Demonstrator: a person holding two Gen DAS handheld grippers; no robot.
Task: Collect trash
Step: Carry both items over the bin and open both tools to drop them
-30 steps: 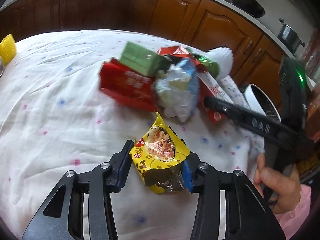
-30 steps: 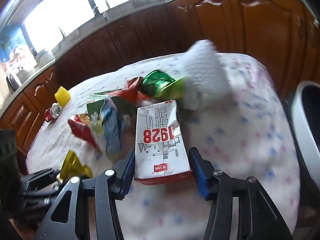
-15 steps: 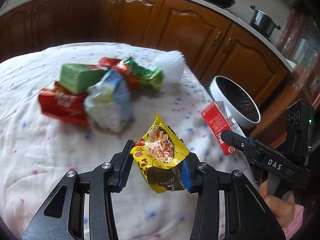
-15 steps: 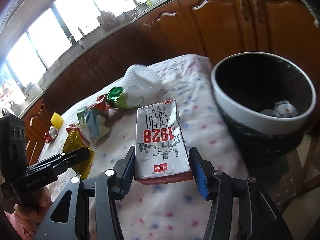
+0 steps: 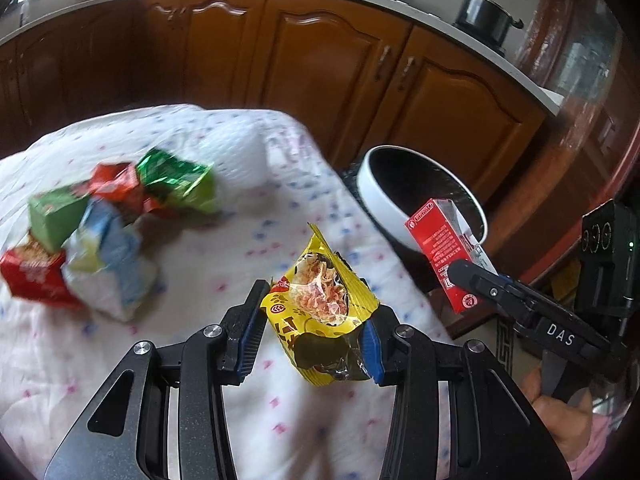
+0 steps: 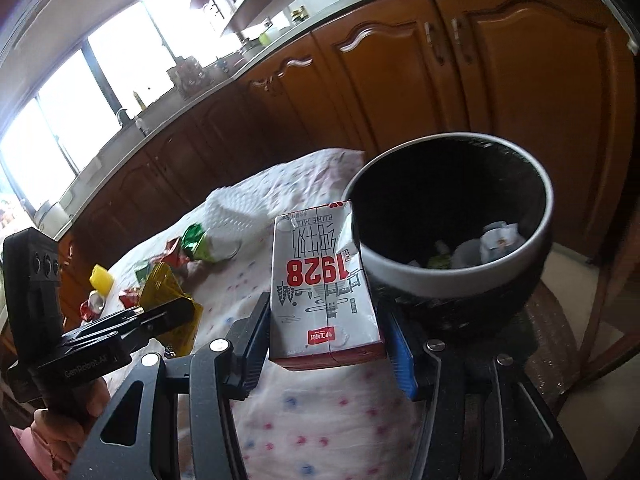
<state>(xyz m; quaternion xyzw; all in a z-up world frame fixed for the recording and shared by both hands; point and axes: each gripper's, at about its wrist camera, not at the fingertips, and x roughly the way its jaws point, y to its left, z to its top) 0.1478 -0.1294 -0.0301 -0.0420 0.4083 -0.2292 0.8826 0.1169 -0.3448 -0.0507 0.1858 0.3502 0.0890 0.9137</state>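
The left gripper (image 5: 310,340) is clamped on a crumpled yellow foil snack wrapper (image 5: 320,316), its blue-lined pads pressing the wrapper's lower sides while the torn, open top stands up above the fingers. The wrapper hangs clear of the white cloth with small pink and blue dots (image 5: 256,236) that covers the table beneath it.

The right gripper (image 6: 326,344) is closed on a white-and-red cardboard milk carton printed "1928" (image 6: 320,280), held by its two long sides with its red base nearest the camera. In the left wrist view the same carton (image 5: 440,256) shows its red face, raised in front of the bin's rim.

Just beyond the carton, off the table's edge, stands a round black waste bin with a broad white rim (image 6: 460,276); a few pale scraps lie at its bottom, though they are too dim to identify with any certainty.

Farther back on the cloth lies the remaining heap: a green foil wrapper (image 5: 176,180), a small red wrapper (image 5: 116,180), a green cardboard box (image 5: 54,216), a pale blue-and-white plastic bag (image 5: 108,264), a red snack packet (image 5: 30,276) and a white foam fruit net (image 5: 236,152). Brown wooden kitchen cabinets (image 5: 320,68) run behind the table.
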